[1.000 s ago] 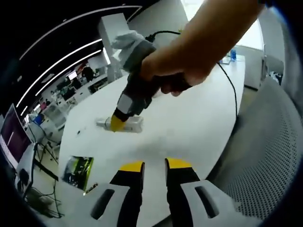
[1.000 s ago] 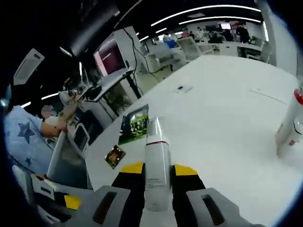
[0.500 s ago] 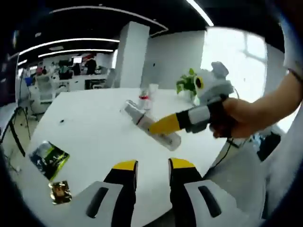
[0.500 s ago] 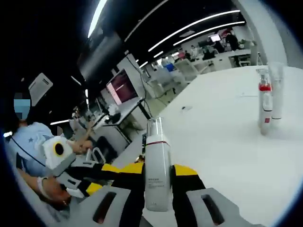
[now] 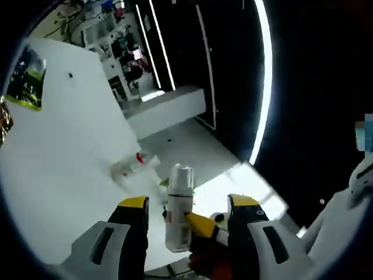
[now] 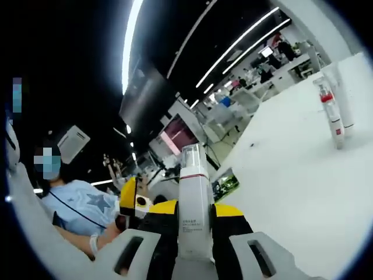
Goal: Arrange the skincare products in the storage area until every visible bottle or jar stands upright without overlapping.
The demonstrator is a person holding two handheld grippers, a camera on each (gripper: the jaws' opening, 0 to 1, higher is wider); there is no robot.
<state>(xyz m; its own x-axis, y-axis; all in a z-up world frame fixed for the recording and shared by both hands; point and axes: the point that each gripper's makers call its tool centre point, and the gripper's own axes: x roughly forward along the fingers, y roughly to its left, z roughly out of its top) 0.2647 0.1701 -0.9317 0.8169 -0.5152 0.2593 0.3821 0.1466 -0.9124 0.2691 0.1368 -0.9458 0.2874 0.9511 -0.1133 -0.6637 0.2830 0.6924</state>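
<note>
My right gripper [image 6: 194,209] is shut on a white bottle [image 6: 193,198] with a silver cap and a thin red band, held upright along the jaws. In the left gripper view the same bottle [image 5: 178,210] stands between the wide-apart jaws of my open left gripper [image 5: 189,204], with a gap on each side. A yellow fingertip [image 5: 200,224] of the right gripper presses on its lower part. On the white table [image 6: 291,175] stand a pump bottle with a red band [image 6: 330,111] and a clear tube [image 6: 344,96], seen small in the left gripper view [image 5: 133,167].
A green printed packet [image 6: 224,182] lies near the table's edge; it shows again [image 5: 26,70] beside a gold packet [image 5: 3,119]. A person in a light blue shirt [image 6: 81,213] is at the left. Desks and monitors fill the room behind.
Both views have swung sharply. The left jaws have opened wider, and the bottle held by the right gripper has come in between them.
</note>
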